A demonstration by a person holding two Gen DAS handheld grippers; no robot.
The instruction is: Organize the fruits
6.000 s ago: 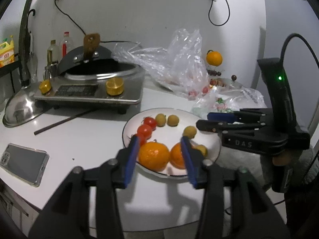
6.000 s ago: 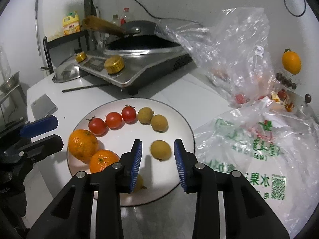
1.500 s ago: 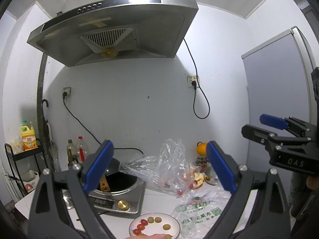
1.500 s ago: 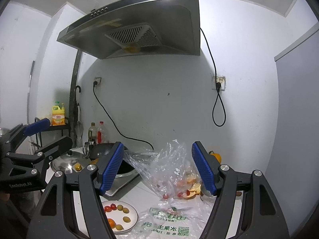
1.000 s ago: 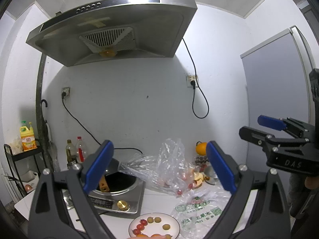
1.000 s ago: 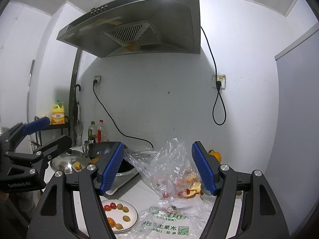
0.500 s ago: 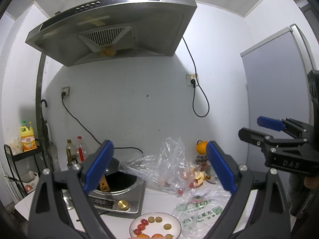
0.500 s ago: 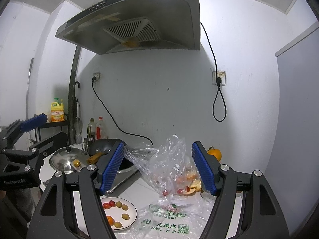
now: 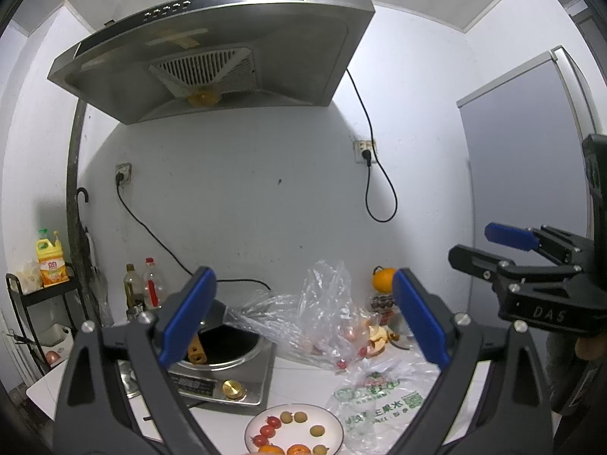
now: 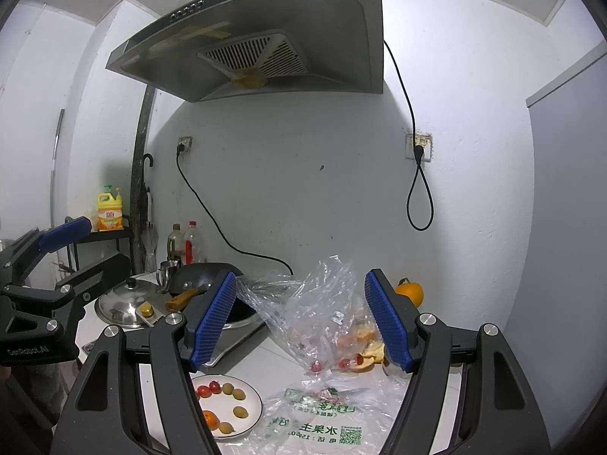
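- Far left, on a black wire shelf (image 10: 110, 233): yellow detergent bottle (image 10: 110, 208), label too small to read.
- Beside the shelf, by the wall: two bottles, one dark (image 10: 174, 240), one with red label and cap (image 10: 191, 242).
- On the white table (image 10: 280, 360): steel lid (image 10: 125, 305), then a black wok (image 10: 212, 276) with wooden handle, seated in a steel cooker (image 9: 224, 375) with a brass knob.
- Front of table: white plate (image 10: 252, 413) holding cherry tomatoes (image 10: 208, 388), small yellow-green fruits (image 10: 232, 389) and mandarins (image 10: 209, 419), all lying apart from one another.
- Right of the plate, touching it: printed plastic bag (image 10: 322, 424), green logo, Chinese characters including "水果" and a QR code.
- Behind it: crumpled clear bag (image 10: 322, 303) with red fruits and orange peel inside or just beside it.
- Farther right, by the wall: single orange (image 10: 410, 291) with a stem.
- Left tool (image 9: 303, 316): blue pads spread wide, nothing between them; "GenRobot.AI" on its body in the right view.
- Right tool (image 10: 301, 322): pads spread wide, empty; "DAS" on its body in the left view.
- Both tools raised high above the table, level, facing the wall and range hood (image 10: 265, 41).
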